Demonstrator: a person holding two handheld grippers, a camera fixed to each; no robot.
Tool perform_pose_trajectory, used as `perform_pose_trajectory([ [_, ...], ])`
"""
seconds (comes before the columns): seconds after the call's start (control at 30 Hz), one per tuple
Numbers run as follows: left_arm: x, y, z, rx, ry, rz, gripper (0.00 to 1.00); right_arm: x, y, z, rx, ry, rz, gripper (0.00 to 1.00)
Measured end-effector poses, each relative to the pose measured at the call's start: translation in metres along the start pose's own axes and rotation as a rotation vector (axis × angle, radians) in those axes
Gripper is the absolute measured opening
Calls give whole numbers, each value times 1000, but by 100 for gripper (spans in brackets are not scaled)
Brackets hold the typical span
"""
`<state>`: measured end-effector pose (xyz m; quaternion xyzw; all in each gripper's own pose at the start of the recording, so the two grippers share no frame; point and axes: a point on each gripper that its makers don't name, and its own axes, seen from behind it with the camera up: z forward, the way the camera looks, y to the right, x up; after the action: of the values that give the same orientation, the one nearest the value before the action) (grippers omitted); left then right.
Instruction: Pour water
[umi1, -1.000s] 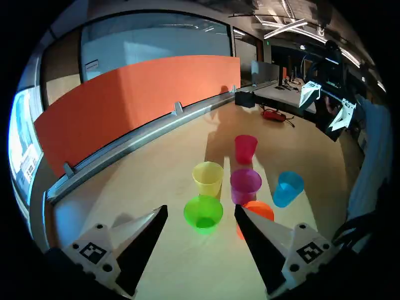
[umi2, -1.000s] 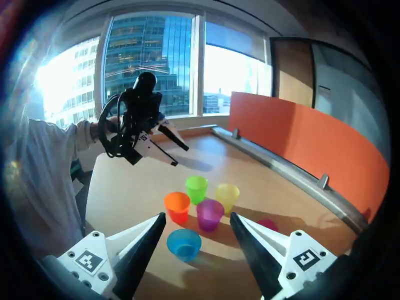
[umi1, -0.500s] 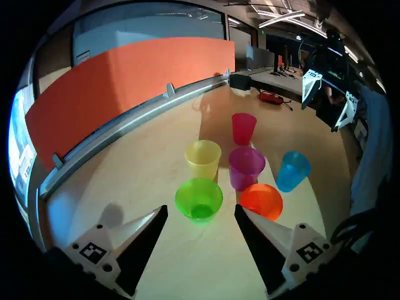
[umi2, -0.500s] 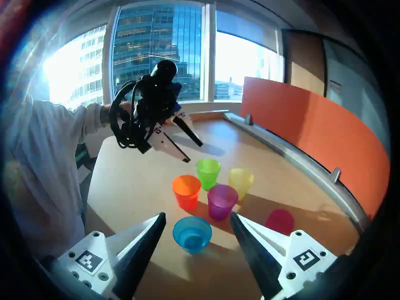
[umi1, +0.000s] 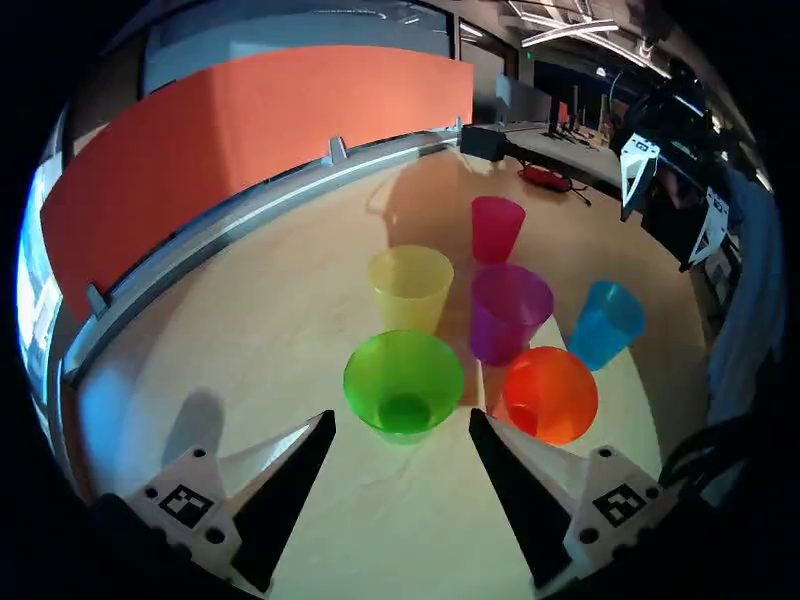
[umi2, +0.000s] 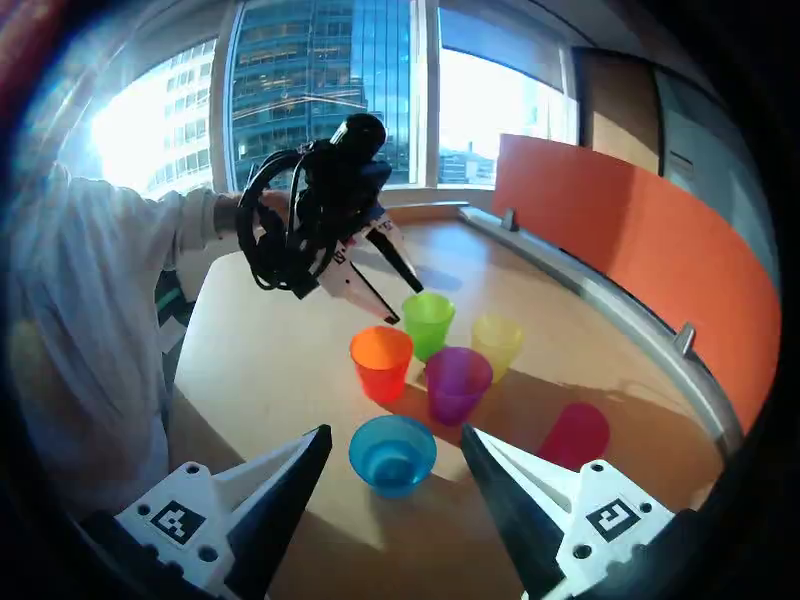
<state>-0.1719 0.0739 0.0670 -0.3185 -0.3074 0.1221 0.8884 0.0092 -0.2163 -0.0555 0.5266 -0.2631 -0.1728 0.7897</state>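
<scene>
Cups of translucent coloured plastic, six in all, stand upright in a loose cluster on the pale wooden table (umi1: 280, 330). In the left gripper view, the left gripper (umi1: 400, 420) hovers with its two fingers spread apart. The green plastic cup (umi1: 403, 385) sits just beyond the gap between their tips, touched by neither. Behind it stands the yellow plastic cup (umi1: 410, 288) and to its right the orange plastic cup (umi1: 549, 394). The purple plastic cup (umi1: 509, 312), blue plastic cup (umi1: 606, 323) and pink plastic cup (umi1: 496, 228) are farther off. An orange partition panel (umi1: 250, 110) runs along the table's far edge. The right gripper (umi1: 657, 242) hangs at upper right, fingers parted. In the right gripper view, the right gripper (umi2: 395, 432) is spread wide, with the blue plastic cup (umi2: 392, 455) just ahead of the gap, untouched. Beyond, a hand (umi2: 250, 208) holds the left gripper (umi2: 408, 306), fingers apart, tips near the green cup's rim.
</scene>
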Motion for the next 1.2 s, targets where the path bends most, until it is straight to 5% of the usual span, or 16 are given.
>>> perform_pose_trajectory([
  [0.5, 2, 2, 28, -38, 2, -18, 100, -11, 2, 8, 3, -29, -1, 99],
  [0.93, 10, 5, 37, -49, 17, -9, 100, -13, 5, 11, -1, -32, -1, 99],
  [1.2, 8, 2, 38, -37, 16, -2, 87, -18, 4, 15, 2, -41, -9, 99],
])
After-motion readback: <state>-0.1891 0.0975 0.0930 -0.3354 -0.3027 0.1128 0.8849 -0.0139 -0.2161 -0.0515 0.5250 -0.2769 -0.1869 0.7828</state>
